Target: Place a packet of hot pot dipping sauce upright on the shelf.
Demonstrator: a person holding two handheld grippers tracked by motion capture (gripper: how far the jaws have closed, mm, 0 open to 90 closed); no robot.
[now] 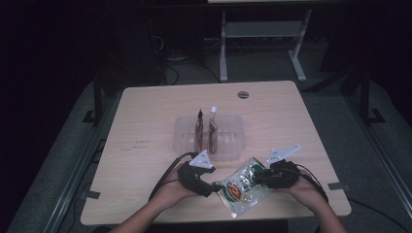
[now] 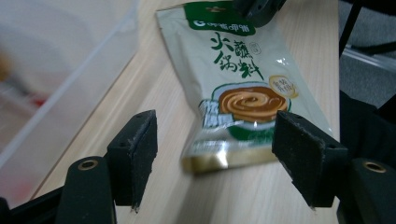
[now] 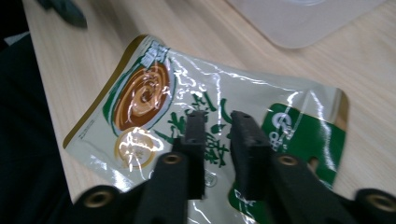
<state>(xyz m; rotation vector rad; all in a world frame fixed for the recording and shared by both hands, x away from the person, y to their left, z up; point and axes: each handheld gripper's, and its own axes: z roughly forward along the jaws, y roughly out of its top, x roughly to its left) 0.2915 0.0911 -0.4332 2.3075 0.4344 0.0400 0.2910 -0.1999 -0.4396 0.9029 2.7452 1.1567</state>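
Note:
A glossy sauce packet (image 1: 241,188) with green print and a brown swirl lies on the wooden table (image 1: 145,121) near its front edge, between my two grippers. My left gripper (image 1: 212,187) is at the packet's left end. In the left gripper view its jaws (image 2: 215,149) stand wide open, with the packet's (image 2: 243,84) gold bottom edge just ahead of the gap and untouched. My right gripper (image 1: 257,177) hovers over the packet's green-topped end. Its jaws (image 3: 215,126) stand slightly apart above the packet (image 3: 154,93), with nothing pinched between them.
A clear plastic tub (image 1: 228,145) sits just behind the grippers, with two packets (image 1: 200,128) standing upright in it. Its wall (image 2: 56,70) is close on the left gripper's left side. A round cable hole (image 1: 243,94) lies at the table's far edge.

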